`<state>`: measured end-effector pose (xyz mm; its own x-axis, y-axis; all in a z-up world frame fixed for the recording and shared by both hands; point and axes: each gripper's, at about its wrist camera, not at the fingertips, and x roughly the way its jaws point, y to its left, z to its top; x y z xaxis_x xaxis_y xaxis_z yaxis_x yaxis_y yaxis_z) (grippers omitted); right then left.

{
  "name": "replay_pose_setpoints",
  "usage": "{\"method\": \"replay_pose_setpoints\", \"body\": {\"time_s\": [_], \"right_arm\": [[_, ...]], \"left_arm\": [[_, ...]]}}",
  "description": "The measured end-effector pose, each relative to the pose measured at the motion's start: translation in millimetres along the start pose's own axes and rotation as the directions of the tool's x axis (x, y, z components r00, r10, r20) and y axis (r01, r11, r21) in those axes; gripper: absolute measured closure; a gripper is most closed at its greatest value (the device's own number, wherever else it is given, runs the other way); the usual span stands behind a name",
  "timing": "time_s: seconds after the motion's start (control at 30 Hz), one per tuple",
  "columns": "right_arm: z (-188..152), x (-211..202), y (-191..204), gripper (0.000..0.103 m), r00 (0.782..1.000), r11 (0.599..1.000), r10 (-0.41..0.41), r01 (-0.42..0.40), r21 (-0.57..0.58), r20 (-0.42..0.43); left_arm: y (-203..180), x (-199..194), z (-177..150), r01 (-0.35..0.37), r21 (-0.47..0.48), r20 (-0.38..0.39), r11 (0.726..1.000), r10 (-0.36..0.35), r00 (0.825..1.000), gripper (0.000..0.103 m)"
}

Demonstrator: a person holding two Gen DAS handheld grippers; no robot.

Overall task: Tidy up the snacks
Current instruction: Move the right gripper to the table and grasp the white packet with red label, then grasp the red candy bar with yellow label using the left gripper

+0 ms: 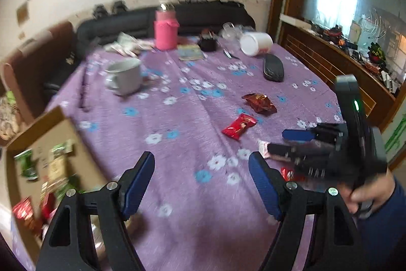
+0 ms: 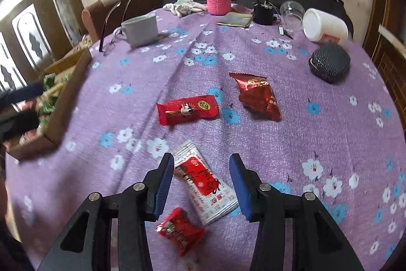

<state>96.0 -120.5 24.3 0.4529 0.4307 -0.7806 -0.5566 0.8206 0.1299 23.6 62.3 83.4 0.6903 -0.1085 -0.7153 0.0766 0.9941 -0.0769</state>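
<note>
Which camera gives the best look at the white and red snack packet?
The right wrist view. The white and red packet lies flat on the tablecloth, sharp and nearly whole, between the open right gripper fingers. In the left wrist view only a blurred corner shows behind that gripper.

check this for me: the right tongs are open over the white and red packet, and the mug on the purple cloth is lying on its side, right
Not quite. The mug stands upright on the purple cloth, as the right wrist view shows. The rest holds: the right tongs are open over the white and red packet.
</note>
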Motion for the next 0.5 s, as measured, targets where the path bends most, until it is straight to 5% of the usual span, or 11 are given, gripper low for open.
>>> {"method": "replay_pose_setpoints", "body": {"time_s": [0.13,0.23,0.5], "right_arm": [[-3,7,5,0.069,1.0,0.999,-0.014,0.013,-0.048,-0.022],[-3,6,0,0.076,0.999,1.0,-0.016,0.015,-0.027,-0.035],[2,-6,-54,0.077,1.0,0.964,0.027,-0.03,0.263,0.014]], "left_arm": [[-1,38,24,0.083,-0.032,-0.089,0.996,-0.086,0.992,0.027],[-7,59,36,0.08,-0.007,-0.124,0.997,-0.081,0.989,0.027],[-45,112,45,0.078,0.124,-0.184,0.989,-0.054,0.981,0.027]]}}
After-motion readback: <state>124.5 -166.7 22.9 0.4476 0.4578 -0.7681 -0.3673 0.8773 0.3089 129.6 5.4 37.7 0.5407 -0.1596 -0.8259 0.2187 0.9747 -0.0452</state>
